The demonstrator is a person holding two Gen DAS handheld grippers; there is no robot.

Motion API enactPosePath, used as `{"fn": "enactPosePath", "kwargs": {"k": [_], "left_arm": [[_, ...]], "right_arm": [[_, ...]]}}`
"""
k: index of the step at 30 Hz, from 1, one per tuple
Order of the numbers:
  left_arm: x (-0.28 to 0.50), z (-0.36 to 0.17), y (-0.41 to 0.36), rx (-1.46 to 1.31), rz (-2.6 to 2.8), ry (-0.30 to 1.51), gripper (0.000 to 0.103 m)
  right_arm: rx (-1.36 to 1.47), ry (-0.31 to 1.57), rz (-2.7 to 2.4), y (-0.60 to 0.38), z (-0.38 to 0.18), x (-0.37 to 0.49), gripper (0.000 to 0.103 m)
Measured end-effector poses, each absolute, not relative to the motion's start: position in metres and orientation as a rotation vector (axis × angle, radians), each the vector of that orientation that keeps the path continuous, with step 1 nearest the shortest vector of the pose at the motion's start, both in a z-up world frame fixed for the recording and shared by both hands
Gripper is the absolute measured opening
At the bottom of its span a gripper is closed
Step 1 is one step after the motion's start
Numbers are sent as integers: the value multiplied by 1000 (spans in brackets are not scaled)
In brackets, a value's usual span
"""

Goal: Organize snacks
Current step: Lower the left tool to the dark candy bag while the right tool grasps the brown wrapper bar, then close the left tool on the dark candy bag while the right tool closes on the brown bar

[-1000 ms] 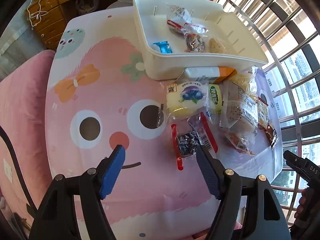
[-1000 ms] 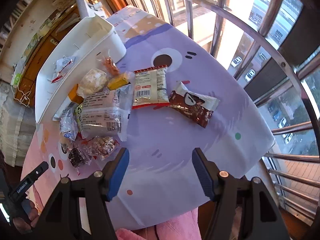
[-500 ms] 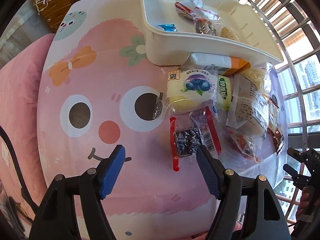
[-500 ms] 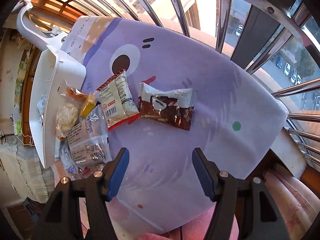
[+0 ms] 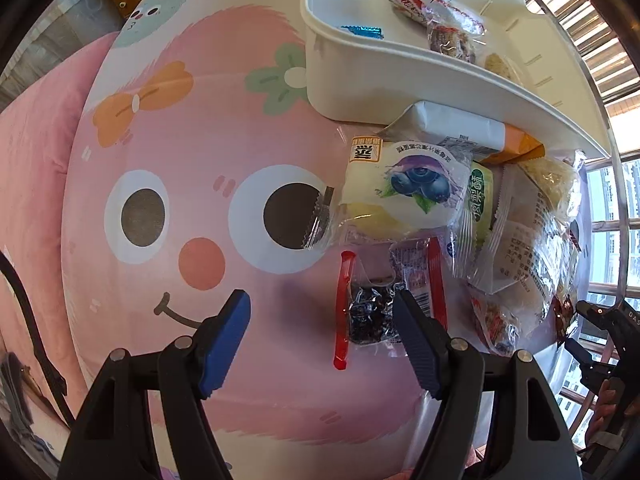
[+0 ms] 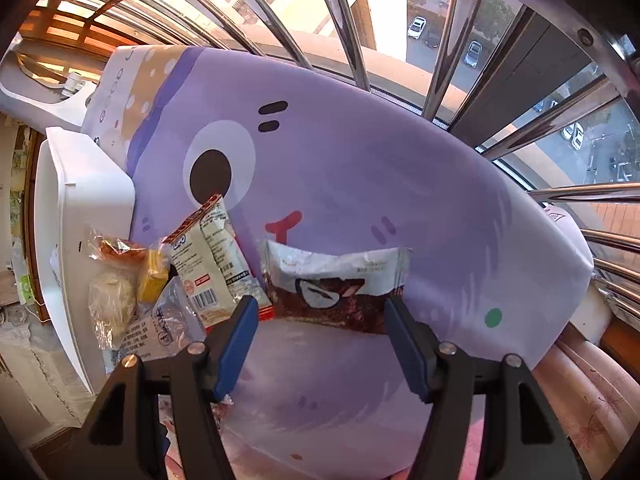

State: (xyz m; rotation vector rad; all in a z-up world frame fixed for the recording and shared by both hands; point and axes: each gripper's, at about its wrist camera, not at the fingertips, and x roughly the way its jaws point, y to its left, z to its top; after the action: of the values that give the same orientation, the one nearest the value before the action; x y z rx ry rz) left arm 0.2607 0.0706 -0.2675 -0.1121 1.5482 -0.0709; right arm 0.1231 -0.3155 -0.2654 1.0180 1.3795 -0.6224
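While both pairs of jaws stand spread and hold nothing, the left gripper (image 5: 322,312) hangs low in its frame over the pink part of the table (image 5: 168,152). Its right finger overlaps a clear red-edged packet (image 5: 366,312) whose long axis runs up and down the frame. Above that lies a blueberry bun pack (image 5: 404,188), long axis across the frame, and further right a heap of clear wrapped snacks (image 5: 520,248). At the upper right sits the white tray (image 5: 360,80), already holding several snacks, its near wall touching an orange-ended pack (image 5: 460,128). Open cloth fills the left half.

Seen from the right wrist, the right gripper (image 6: 318,322) brackets a brown-and-white packet (image 6: 332,280), long axis across the frame, at lower centre. Just left of it, a white-and-red packet (image 6: 212,264) tilts toward upper left. Purple cloth beyond lies bare up to the window bars (image 6: 348,24).
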Motion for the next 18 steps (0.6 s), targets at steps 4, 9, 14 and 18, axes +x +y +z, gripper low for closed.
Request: {"fn": "enactPosePath", "kwargs": {"k": [4,9,14,18], "left_arm": [[264,-274,65,-118,-53,1566,72],[269,-277,66,-124,-38,1577,72],[268,-281,61,-135,-20,1584,72],[271,-285,56,-145,-5,1587,69]], "right_arm": [[989,1413,-645,-320,-271,129,66],[945,1454,-648,-319,-273,135,66],[893,1493,-664,-316,-273,143,65],[868,1516,-664,-316,-272,149,65]]}}
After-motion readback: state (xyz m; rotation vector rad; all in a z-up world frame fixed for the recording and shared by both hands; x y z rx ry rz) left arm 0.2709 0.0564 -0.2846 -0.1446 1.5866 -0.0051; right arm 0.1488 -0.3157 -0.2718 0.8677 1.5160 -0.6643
